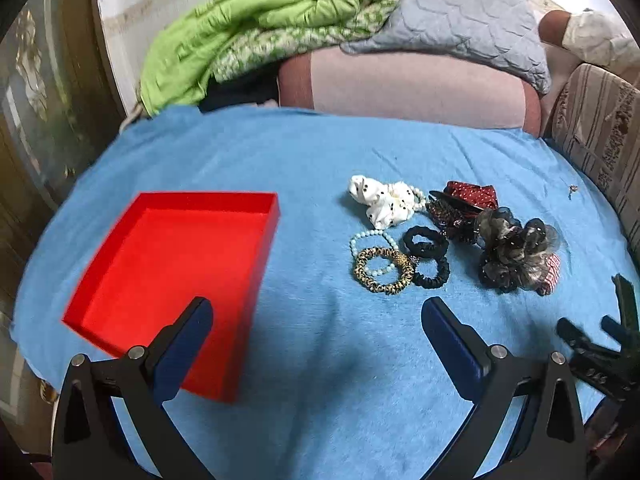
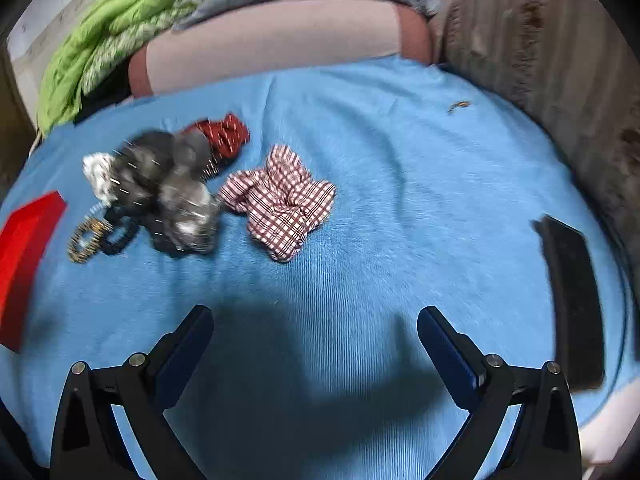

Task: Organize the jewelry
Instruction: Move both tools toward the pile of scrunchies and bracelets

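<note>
An empty red tray lies on the blue cloth at the left. To its right sits a cluster of hair ties and bracelets: a white scrunchie, a pearl bracelet, a leopard-print scrunchie, black scrunchies, a dark red one and a grey frilly one. My left gripper hovers open in front of the tray and the cluster, holding nothing. In the right wrist view, a red-checked scrunchie lies beside the grey one. My right gripper is open and empty, short of it.
Green and grey bedding is heaped over a pink cushion at the back. A striped cushion borders the right side. A dark phone-like slab lies at the cloth's right edge. The right gripper's black frame shows at lower right.
</note>
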Available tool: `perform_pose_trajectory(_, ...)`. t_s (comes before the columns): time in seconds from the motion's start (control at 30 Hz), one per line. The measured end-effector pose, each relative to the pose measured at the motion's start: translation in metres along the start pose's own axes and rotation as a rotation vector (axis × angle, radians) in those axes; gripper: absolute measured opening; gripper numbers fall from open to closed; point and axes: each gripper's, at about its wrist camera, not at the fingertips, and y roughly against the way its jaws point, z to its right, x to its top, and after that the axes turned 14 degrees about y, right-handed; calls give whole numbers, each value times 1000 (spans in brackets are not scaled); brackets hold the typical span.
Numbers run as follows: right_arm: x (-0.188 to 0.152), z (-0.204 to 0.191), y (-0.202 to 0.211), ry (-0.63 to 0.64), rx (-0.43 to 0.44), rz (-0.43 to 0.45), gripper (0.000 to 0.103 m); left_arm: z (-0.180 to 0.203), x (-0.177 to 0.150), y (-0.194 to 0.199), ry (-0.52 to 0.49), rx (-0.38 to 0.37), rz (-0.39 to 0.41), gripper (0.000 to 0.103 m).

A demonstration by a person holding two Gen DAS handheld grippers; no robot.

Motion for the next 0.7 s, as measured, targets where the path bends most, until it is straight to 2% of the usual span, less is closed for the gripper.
perform_pose_trajectory(0.17,5,-16,49,9,-26,98,103,-2,-3,17,-29,-22,-28,103)
perform_pose_trajectory(0.37,15,-35,90,14,-56,212,103,-8,-4,28,0,-93,-76,103)
perform_pose_trajectory(0.7,10,-59,106,58,-63,243,103,-21,3,59,19,-60,56,103)
